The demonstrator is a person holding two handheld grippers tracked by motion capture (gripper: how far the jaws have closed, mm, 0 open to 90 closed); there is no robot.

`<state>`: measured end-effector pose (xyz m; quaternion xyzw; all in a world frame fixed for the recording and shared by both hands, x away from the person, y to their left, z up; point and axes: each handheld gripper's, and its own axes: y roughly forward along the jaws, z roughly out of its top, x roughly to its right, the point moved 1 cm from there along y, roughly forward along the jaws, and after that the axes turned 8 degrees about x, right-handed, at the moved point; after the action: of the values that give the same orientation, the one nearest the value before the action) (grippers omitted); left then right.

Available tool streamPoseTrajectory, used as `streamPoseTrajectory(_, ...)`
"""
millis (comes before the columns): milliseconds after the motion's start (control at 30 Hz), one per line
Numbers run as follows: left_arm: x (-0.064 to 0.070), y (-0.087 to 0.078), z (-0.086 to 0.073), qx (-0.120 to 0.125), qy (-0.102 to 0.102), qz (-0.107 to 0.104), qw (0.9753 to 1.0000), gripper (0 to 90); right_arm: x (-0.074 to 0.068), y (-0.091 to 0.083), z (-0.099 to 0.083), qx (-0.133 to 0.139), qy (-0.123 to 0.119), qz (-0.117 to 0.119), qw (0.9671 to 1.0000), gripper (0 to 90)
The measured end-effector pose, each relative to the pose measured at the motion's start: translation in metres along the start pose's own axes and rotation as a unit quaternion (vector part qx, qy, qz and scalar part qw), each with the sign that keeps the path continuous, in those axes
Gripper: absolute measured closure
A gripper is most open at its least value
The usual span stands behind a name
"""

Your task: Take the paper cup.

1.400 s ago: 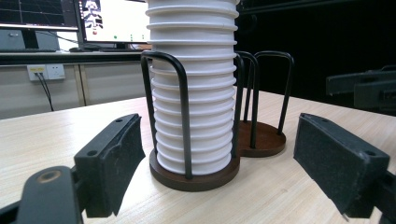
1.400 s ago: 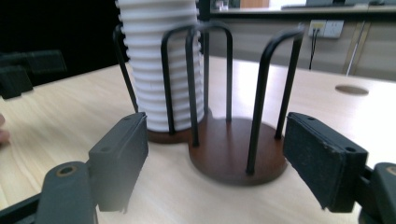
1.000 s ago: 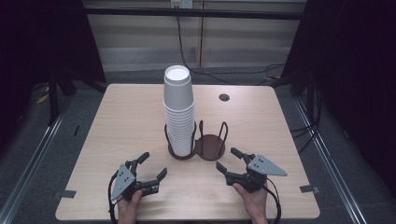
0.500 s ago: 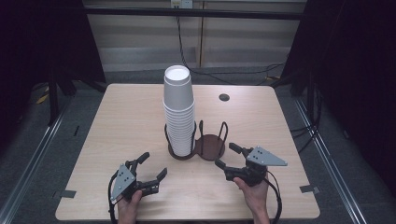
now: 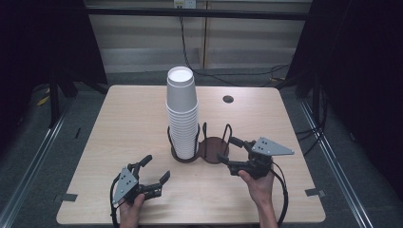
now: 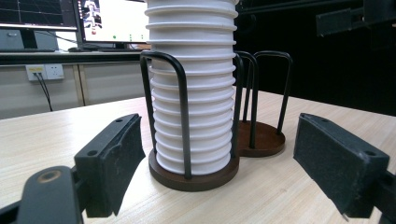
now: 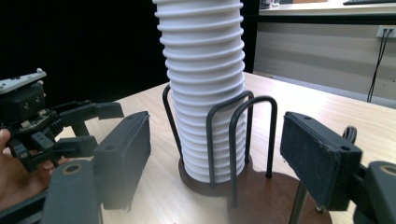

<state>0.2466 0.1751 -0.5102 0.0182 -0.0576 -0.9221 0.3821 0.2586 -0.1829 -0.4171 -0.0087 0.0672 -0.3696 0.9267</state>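
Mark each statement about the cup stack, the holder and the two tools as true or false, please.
1. The cup stack stands in the left ring of the holder. True.
2. The right ring holds one cup. False: it is empty.
3. The left tool is shut on a cup. False: its jaws stand open, apart from the stack.
4. The right tool is open, close to the holder. True.
5. The stack lies on its side. False: it stands upright.

Both hand-held grippers, left (image 5: 151, 173) and right (image 5: 231, 149), gape, seemingly level.
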Motion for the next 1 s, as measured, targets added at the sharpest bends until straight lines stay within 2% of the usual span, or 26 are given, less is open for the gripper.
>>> streamPoseTrajectory(133,0.000,0.000,0.000,0.000,0.000,0.000,1.0000,15.7,0.001,0.004,0.007,0.006,-0.001,0.008,1.0000,21.4)
streamPoseTrajectory(167,0.000,0.000,0.000,0.000,0.000,0.000,1.0000,15.7,0.001,0.006,0.012,0.004,0.001,0.016,0.9999,19.5)
streamPoseTrajectory(367,0.000,0.000,0.000,0.001,0.000,0.000,1.0000,15.7,0.000,0.014,0.024,-0.005,-0.008,0.021,0.9997,17.0)
streamPoseTrajectory(567,0.000,0.000,0.000,0.000,0.000,0.000,1.0000,15.7,0.001,0.022,0.034,-0.008,-0.007,0.034,0.9994,17.0)
streamPoseTrajectory(833,0.000,0.000,0.000,0.000,0.000,0.000,1.0000,15.7,0.001,0.033,0.056,-0.007,-0.023,0.047,0.9986,14.7)
streamPoseTrajectory(1000,0.000,0.000,0.000,0.001,0.000,-0.001,1.0000,15.7,-0.002,0.040,0.062,-0.007,-0.020,0.057,0.9981,15.5)
